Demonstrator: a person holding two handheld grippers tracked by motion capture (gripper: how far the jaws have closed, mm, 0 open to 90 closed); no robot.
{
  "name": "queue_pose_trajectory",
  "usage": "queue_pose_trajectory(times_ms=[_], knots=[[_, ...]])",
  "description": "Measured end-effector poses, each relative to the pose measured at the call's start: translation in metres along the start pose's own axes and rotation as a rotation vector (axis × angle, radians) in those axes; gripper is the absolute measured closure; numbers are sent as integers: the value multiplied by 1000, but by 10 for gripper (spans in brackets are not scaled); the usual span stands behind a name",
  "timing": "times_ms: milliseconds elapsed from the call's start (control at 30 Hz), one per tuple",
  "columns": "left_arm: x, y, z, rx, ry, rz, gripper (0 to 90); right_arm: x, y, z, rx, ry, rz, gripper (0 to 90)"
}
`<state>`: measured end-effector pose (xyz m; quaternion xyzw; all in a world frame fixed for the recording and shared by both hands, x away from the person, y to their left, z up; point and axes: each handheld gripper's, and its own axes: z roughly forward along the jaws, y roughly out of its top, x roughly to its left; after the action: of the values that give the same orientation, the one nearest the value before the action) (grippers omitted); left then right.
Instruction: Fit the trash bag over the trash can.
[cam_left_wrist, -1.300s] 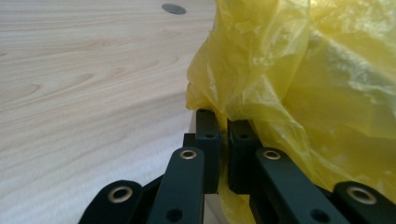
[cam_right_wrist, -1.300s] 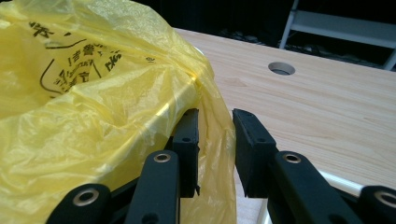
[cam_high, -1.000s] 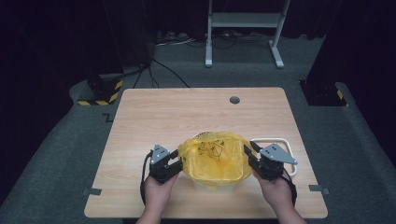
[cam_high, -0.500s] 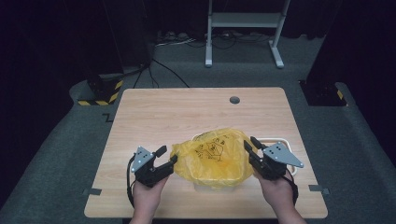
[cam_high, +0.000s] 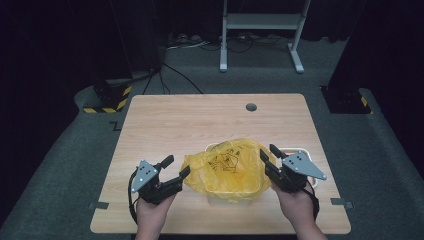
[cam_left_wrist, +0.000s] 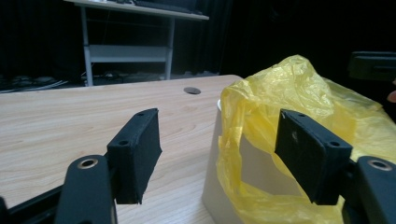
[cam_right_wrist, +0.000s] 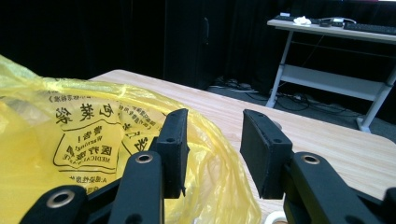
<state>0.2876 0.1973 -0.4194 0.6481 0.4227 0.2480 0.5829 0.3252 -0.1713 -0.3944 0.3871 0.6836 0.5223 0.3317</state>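
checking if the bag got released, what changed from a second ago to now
The left gripper let go of the yellow bag: its jaws have just been opening and it drew back to the left, nothing between them. The right gripper stays at the bag's right edge, its jaws also opening, bag film beside them. The white bin and table are unchanged.

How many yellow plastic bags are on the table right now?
1: a yellow plastic bag with black print draped over a white bin near the wooden table's front edge. Anything inside stays hidden.

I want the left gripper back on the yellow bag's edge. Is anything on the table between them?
Nothing visible. The left gripper, jaws just opened with nothing between them, sits beside the yellow bag draped over the white bin, bare table between.
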Motion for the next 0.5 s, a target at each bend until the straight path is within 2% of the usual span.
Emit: queue_pose_trajectory(times_ms=[267,367,500], knots=[[-6,1,-14,-7,12,2,303,-2,1,-2,4,-10,6,614],[-12,10,-16,-43,-20,6,299,-2,1,-1,9,-13,7,619],[-27,28,-1,-53,-98,33,294,-2,2,9,27,-10,-4,625]])
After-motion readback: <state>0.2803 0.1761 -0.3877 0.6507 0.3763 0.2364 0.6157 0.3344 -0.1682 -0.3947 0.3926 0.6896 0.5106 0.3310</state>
